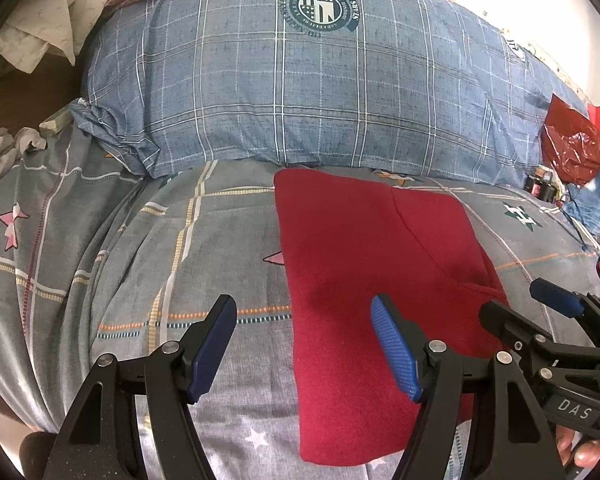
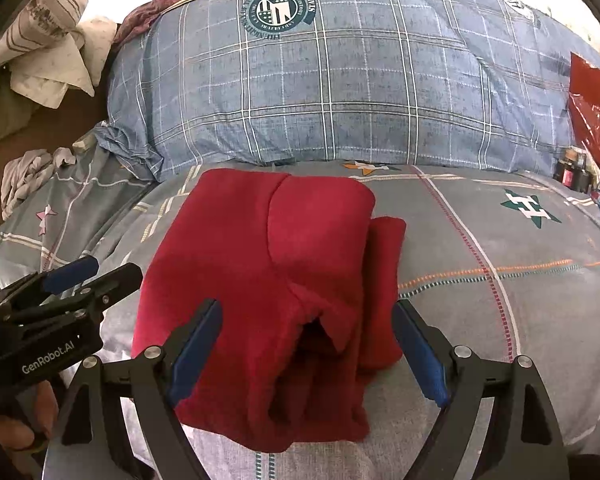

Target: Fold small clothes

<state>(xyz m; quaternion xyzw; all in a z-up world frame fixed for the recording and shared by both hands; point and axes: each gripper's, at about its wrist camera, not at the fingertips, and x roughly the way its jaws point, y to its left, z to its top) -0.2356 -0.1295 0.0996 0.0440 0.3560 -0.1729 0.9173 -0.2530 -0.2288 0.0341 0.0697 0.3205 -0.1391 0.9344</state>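
Left wrist view: left claw spread wide, nothing between its blue pads, hovering over the near left edge of a folded red garment. Garment lying flat on the bed, on a grey checked sheet with star prints, near the middle of the bed's near side and just short of a big blue checked pillow along the far side. Right claw visible at the lower right, beside the garment's right edge.

Right wrist view: right claw also spread wide and empty, fingers straddling the garment's near end with no grip on it. Folded layers open toward the camera, one narrow strip sticking out on the right side. Left claw at the lower left, just off the garment's left edge. Red plastic bag at the bed's far right corner; crumpled pale cloth past the far left corner.
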